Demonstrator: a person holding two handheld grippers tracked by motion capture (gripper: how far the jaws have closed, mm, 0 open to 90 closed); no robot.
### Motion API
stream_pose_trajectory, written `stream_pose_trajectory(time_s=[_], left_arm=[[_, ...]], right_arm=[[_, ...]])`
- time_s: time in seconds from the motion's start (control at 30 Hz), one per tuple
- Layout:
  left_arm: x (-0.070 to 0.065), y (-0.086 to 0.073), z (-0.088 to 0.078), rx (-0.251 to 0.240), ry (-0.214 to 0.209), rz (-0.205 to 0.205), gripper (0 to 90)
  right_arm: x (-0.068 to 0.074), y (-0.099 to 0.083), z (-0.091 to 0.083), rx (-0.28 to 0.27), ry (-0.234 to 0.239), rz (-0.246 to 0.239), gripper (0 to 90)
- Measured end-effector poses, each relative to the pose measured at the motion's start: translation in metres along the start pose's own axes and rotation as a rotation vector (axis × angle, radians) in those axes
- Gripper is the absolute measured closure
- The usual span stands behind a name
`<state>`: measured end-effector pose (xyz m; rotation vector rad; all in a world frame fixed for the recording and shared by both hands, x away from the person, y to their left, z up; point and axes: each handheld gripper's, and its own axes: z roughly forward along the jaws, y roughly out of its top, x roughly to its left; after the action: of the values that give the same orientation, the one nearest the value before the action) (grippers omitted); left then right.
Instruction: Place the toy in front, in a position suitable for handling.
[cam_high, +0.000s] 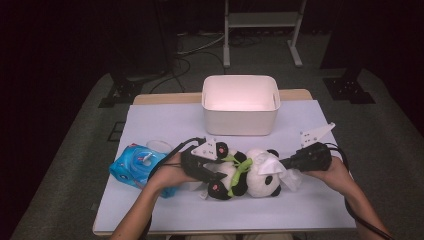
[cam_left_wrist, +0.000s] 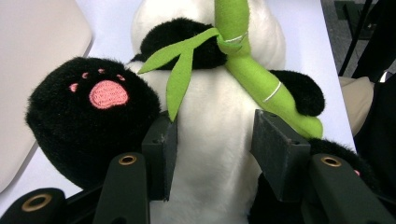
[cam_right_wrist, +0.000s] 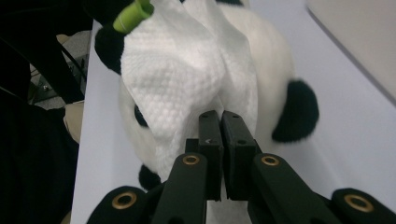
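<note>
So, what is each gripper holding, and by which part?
The left gripper clamps the plush panda by its white belly. The right gripper pinches the white tissue at its lower edge, over the panda's head.

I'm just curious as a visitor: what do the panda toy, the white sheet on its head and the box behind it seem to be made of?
Panda toy: plush fabric, going by the fuzzy pile and stitched pink paw pad. White sheet: probably tissue or paper towel; soft, crumpled, dimpled embossing. Box: likely matte plastic; smooth walls, rounded corners.
</note>
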<state>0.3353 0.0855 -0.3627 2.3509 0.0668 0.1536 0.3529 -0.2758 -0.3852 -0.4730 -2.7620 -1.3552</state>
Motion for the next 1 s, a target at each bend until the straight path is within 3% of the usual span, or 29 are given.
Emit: stream_pose_trajectory(time_s=[0.23,0.43,0.57,0.77,1.0], left_arm=[[-0.002,0.0,-0.001,0.003,-0.002,0.01,50.4],[-0.003,-0.002,-0.001,-0.005,-0.002,0.008,50.0],[-0.003,-0.001,-0.001,0.001,0.003,0.01,50.1],[-0.003,0.0,-0.001,0.011,0.002,0.009,50.1],[-0.003,0.0,-0.001,0.014,0.006,0.007,50.1]], right_arm=[[0.002,0.044,0.016,0.023,0.014,-0.084,86.3],[-0.002,0.061,0.029,0.039,0.032,-0.104,86.2],[-0.005,0.057,0.026,0.03,0.027,-0.093,86.3],[-0.01,0.025,0.009,0.004,0.003,-0.023,86.2],[-0.009,-0.004,0.001,-0.01,-0.012,0.023,86.1]])
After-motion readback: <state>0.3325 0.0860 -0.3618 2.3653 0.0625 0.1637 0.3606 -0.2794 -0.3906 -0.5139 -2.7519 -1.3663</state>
